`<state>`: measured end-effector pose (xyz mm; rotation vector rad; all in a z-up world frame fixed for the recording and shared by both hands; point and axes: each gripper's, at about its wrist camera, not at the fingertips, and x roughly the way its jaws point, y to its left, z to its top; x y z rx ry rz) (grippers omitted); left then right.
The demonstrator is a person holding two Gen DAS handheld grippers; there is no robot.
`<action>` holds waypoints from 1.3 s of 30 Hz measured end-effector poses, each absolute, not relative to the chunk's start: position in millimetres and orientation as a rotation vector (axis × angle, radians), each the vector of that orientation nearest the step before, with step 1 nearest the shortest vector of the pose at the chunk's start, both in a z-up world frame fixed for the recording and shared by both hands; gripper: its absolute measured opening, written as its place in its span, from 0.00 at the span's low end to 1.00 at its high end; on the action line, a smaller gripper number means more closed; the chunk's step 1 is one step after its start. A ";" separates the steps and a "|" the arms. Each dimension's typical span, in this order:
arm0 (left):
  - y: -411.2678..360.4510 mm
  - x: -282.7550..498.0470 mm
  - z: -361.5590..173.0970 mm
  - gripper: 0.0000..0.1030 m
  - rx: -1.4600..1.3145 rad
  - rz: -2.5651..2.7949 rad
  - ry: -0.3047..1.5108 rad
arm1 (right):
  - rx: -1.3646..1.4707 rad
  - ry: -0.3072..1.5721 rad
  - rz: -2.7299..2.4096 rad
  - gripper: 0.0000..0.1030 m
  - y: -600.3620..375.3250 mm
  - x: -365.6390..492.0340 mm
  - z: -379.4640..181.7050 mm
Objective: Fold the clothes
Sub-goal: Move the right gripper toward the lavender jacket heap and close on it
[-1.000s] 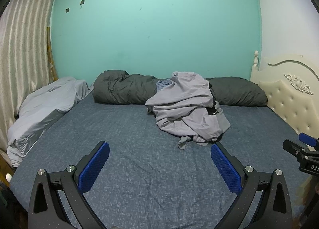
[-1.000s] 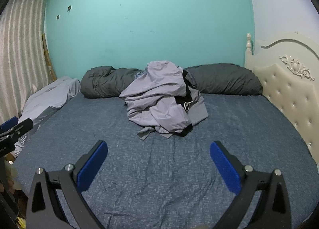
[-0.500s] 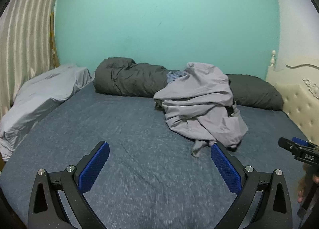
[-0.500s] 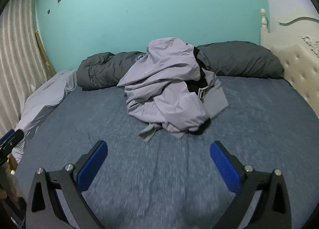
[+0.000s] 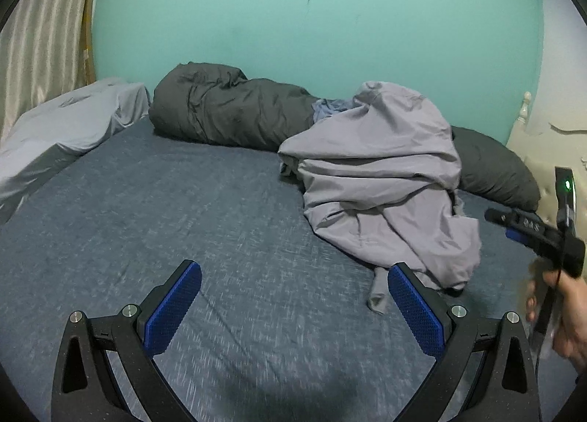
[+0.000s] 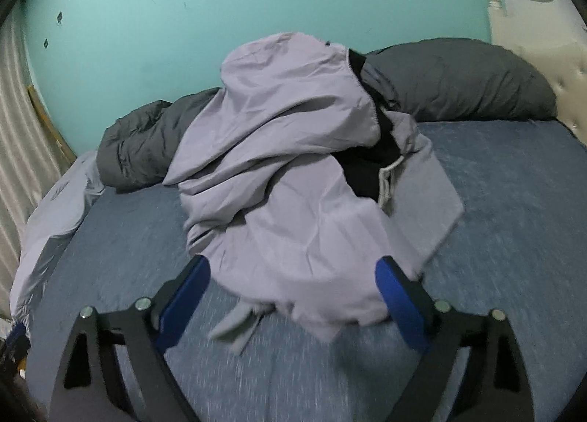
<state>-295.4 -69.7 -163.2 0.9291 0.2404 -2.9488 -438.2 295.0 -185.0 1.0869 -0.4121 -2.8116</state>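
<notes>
A crumpled pile of light grey clothes (image 5: 381, 179) lies on the dark blue bed (image 5: 183, 224), leaning on a dark grey duvet. A black garment with a white drawstring (image 6: 370, 168) shows inside the pile. My left gripper (image 5: 293, 306) hovers open over bare sheet, left of and short of the pile's near edge. My right gripper (image 6: 291, 299) is open, and the pile's front hem (image 6: 315, 286) sits between its blue pads without being pinched. In the left wrist view the right gripper (image 5: 532, 229) appears at the far right, held by a hand (image 5: 565, 312).
A rolled dark grey duvet (image 5: 227, 110) lies along the teal wall, with a dark pillow (image 6: 466, 80) at its right. A pale grey folded sheet (image 5: 62, 128) lies at the bed's left edge by a striped curtain (image 5: 40, 36). A cream tufted headboard (image 6: 550, 36) stands at the right.
Both grippers have moved forward over the bed toward the clothes pile. The right one has closed in until the pile's front hem lies between its open fingers.
</notes>
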 end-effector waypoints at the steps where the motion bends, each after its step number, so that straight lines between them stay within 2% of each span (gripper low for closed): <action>1: -71.8 -300.0 -168.5 1.00 0.930 -2.944 0.252 | 1.091 -0.420 -2.808 0.86 293.9 -450.8 -189.9; 14: -90.2 -324.3 -225.9 1.00 0.979 -2.908 0.349 | 1.078 -0.603 -2.751 0.82 277.8 -583.7 -229.6; 16: -92.5 -319.0 -230.3 1.00 0.978 -2.909 0.359 | 1.070 -0.609 -2.750 0.79 274.0 -595.9 -232.2; 18: -94.2 -313.7 -234.7 1.00 0.981 -2.909 0.368 | 1.084 -0.565 -2.751 0.61 267.3 -606.7 -235.3; 19: -94.7 -311.5 -236.5 1.00 0.988 -2.906 0.368 | 1.083 -0.547 -2.747 0.58 264.0 -610.3 -236.0; 21: -95.5 -307.1 -239.3 1.00 0.998 -2.904 0.364 | 1.078 -0.511 -2.736 0.35 258.0 -615.9 -236.0; 22: -95.7 -304.8 -239.6 1.00 0.999 -2.907 0.357 | 1.073 -0.490 -2.732 0.29 255.1 -615.9 -233.9; 23: -95.8 -302.5 -240.0 1.00 1.000 -2.909 0.350 | 1.067 -0.470 -2.729 0.15 252.3 -615.5 -231.6; 25: -95.8 -298.1 -239.0 1.00 1.003 -2.909 0.338 | 1.028 -0.413 -2.740 0.06 247.4 -605.4 -224.4; 27: -96.2 -292.8 -237.0 1.00 1.012 -2.905 0.336 | 1.000 -0.363 -2.736 0.03 243.5 -594.0 -217.7; 34: -101.4 -255.0 -209.0 1.00 1.014 -2.899 0.328 | 0.900 -0.250 -2.670 0.01 235.6 -523.5 -182.5; 39: -105.4 -218.1 -183.6 1.00 0.989 -2.906 0.308 | 0.861 -0.129 -2.577 0.01 209.3 -435.8 -164.3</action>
